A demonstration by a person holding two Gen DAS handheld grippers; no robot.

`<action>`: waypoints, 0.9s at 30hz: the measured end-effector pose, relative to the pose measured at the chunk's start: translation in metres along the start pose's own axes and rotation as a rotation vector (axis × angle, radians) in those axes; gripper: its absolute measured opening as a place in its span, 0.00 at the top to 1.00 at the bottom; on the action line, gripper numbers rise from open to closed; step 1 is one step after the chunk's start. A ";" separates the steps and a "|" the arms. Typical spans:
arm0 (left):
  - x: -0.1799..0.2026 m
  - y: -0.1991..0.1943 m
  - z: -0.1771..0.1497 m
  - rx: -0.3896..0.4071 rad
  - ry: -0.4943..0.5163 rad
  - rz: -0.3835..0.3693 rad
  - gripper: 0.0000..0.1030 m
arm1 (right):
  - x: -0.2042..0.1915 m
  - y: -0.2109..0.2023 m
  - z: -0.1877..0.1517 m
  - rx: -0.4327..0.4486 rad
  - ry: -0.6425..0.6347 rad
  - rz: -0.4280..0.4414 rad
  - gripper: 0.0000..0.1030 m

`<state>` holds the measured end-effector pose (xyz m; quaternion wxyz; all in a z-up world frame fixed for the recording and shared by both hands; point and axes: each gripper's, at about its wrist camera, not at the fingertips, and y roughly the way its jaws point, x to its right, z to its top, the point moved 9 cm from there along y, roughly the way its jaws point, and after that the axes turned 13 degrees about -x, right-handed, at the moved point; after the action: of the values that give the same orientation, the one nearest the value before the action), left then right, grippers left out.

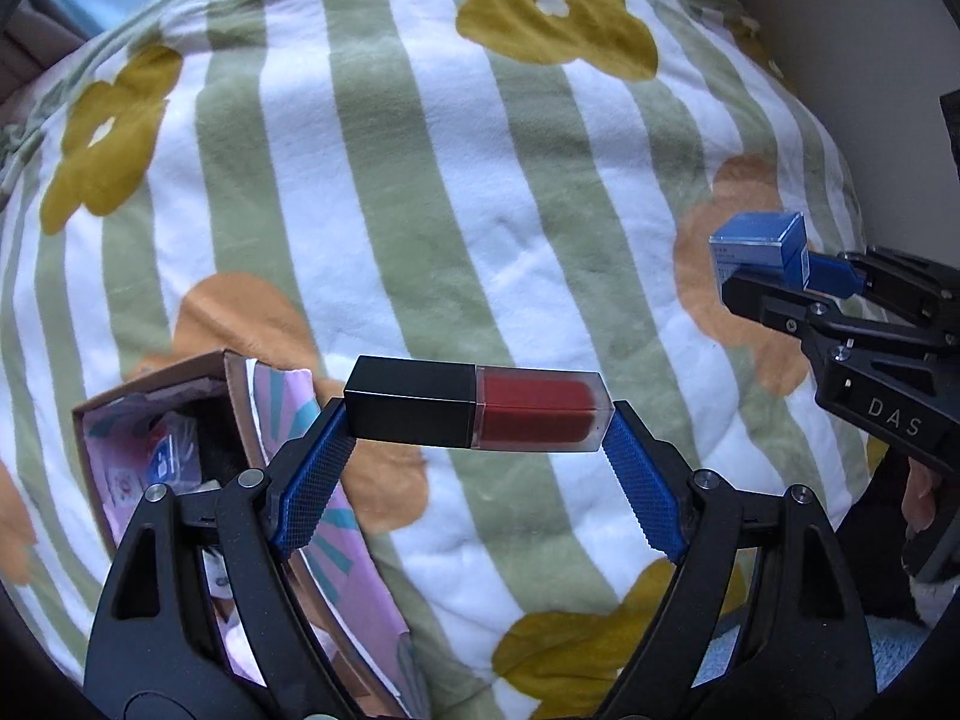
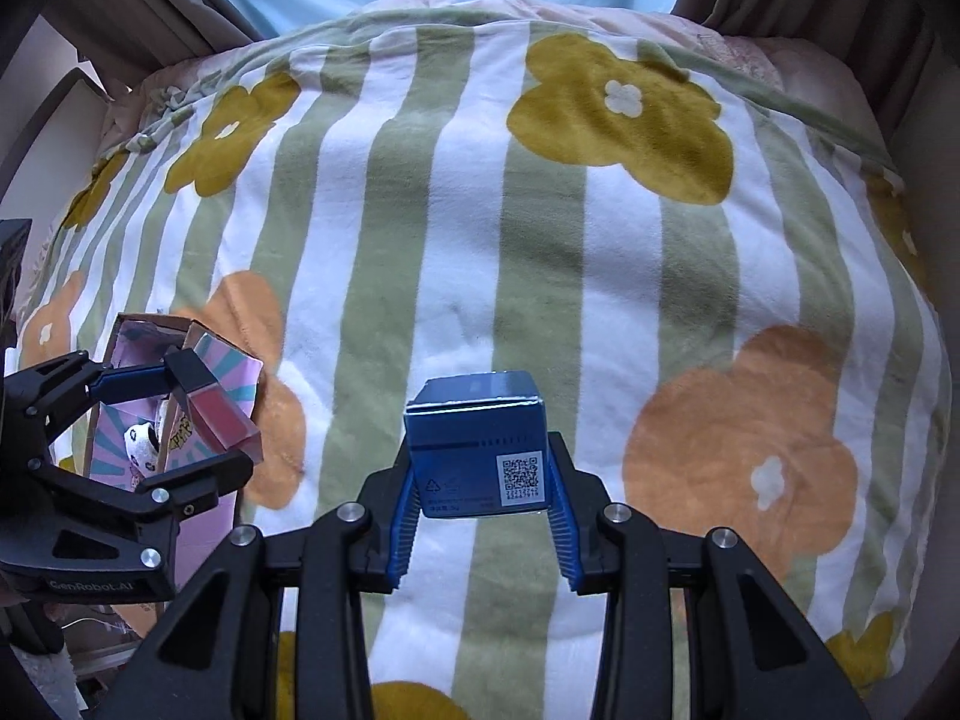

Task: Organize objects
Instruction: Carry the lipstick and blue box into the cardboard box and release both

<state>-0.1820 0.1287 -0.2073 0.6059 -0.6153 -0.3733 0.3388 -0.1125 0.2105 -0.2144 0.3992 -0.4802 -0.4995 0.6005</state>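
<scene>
My left gripper (image 1: pixel 477 420) is shut on a red lip-gloss tube (image 1: pixel 477 411) with a black cap, gripped end to end and held crosswise above the blanket. It also shows in the right wrist view (image 2: pixel 210 405), over the open cardboard box (image 2: pixel 129 333). My right gripper (image 2: pixel 480 480) is shut on a small blue carton (image 2: pixel 477 444) with a QR code, held above the blanket. That carton appears at the right in the left wrist view (image 1: pixel 759 249).
A striped green-and-white blanket with flower shapes (image 2: pixel 540 240) covers the bed. The open cardboard box (image 1: pixel 156 408) with a pink printed lining lies at lower left and holds several small items. Curtains (image 2: pixel 180 0) and a wall lie beyond the bed.
</scene>
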 end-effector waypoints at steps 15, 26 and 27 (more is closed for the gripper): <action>-0.004 -0.029 -0.068 0.179 -0.175 0.022 0.20 | -0.013 -0.023 -0.077 0.044 0.112 0.004 0.66; -0.007 -0.023 -0.090 0.177 -0.184 0.003 0.20 | -0.026 -0.018 -0.098 0.033 0.076 -0.017 0.66; -0.008 -0.026 -0.090 0.182 -0.186 0.004 0.20 | -0.028 -0.020 -0.097 0.035 0.069 -0.019 0.66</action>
<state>-0.1087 0.0770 -0.1787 0.6215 -0.5244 -0.3945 0.4279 -0.0114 0.2086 -0.1936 0.4301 -0.4889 -0.4794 0.5883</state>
